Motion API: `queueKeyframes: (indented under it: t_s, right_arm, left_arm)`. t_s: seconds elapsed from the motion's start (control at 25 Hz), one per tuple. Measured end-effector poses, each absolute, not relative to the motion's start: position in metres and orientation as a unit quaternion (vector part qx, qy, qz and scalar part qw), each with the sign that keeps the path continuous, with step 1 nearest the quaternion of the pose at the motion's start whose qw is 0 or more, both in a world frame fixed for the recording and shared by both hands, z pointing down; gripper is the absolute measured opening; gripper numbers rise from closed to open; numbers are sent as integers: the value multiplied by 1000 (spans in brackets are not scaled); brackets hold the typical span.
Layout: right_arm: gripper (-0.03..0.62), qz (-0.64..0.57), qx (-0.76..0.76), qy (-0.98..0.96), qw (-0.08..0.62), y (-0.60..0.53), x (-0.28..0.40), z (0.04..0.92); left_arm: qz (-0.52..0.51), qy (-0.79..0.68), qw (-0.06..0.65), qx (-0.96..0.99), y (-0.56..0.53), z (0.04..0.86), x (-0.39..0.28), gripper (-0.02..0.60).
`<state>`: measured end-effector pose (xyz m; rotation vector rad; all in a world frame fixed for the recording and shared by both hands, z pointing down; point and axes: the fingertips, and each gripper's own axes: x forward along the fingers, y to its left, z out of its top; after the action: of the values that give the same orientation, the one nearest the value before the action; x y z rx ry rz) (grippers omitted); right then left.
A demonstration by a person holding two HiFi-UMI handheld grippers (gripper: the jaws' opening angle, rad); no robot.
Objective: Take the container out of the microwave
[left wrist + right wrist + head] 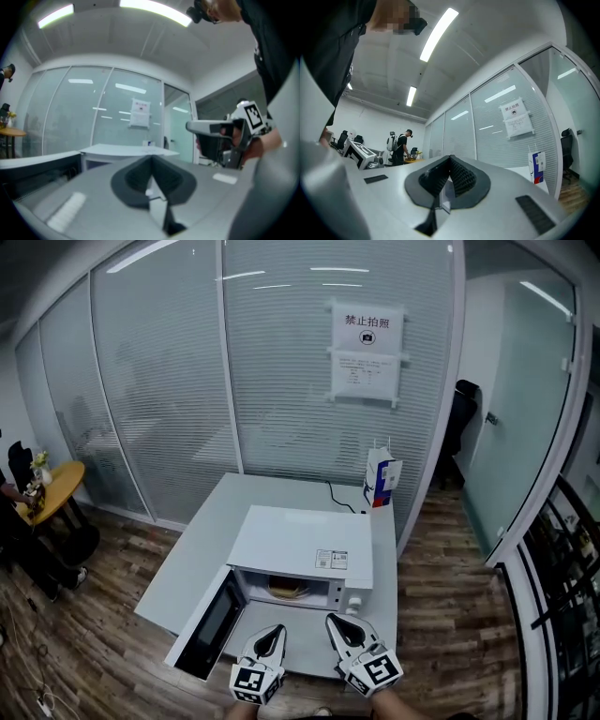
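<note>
Surface: a pale grey surface (202,559) stands against a slatted glass partition (159,381), carrying a white microwave (302,545), a blue-and-white carton (381,479) at its far right corner and a black cable (336,495).
Microwave: its door (214,622) is swung open to the left, exposing the chamber.
Container: a tan container (286,589) sits inside the chamber, touched by neither claw.
Left claw (274,630): jaws pressed together and empty, just in front of the microwave.
Right claw (336,622): jaws together with nothing between them, beside the left one.
Room: wood-plank floor (441,596), a posted notice (367,352) on the glass, and a round yellow table (56,486) at far left.
</note>
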<state>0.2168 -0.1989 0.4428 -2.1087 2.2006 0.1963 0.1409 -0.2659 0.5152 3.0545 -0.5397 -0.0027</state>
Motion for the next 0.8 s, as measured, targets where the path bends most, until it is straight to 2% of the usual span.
queueKeyframes:
  t_s: [0.52,0.8]
  right_arm:
    - [-2,52,-690,721,33,-231,245,455]
    - [-2,19,-700,714,17,-254,239,492]
  left_arm:
    - [39,-192,7,981,-311,531,163,5]
    - [74,-191,27,978,-336,566,167,5]
